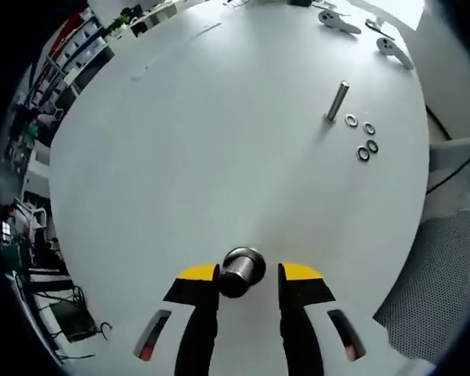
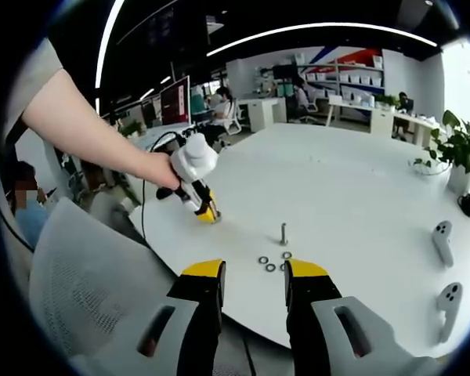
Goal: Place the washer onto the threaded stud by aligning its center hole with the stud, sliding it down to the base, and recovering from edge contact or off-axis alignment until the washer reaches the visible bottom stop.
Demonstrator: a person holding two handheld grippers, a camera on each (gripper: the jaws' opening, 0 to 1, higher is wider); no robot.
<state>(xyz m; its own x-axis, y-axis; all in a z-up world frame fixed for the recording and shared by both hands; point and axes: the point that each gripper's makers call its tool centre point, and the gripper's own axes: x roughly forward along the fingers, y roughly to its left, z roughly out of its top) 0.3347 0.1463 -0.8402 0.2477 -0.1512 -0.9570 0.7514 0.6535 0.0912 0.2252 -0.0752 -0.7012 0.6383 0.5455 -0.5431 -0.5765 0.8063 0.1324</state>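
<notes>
Washers (image 1: pixel 361 137) lie loose in a small cluster beside the upright threaded stud (image 1: pixel 338 101) toward the counter's (image 1: pixel 219 157) far right edge in the left gripper view, none yet on it. The left gripper (image 1: pixel 249 276) has its jaws spread around a short metal cylinder (image 1: pixel 242 271) near the counter's near edge, apparently steadying it. In the right gripper view, the right gripper (image 2: pixel 254 276) hangs off the counter's near edge with jaws spread and empty, facing the stud and washers, likely lining up a pickup. White controllers (image 2: pixel 446 270) rest at the right edge.
</notes>
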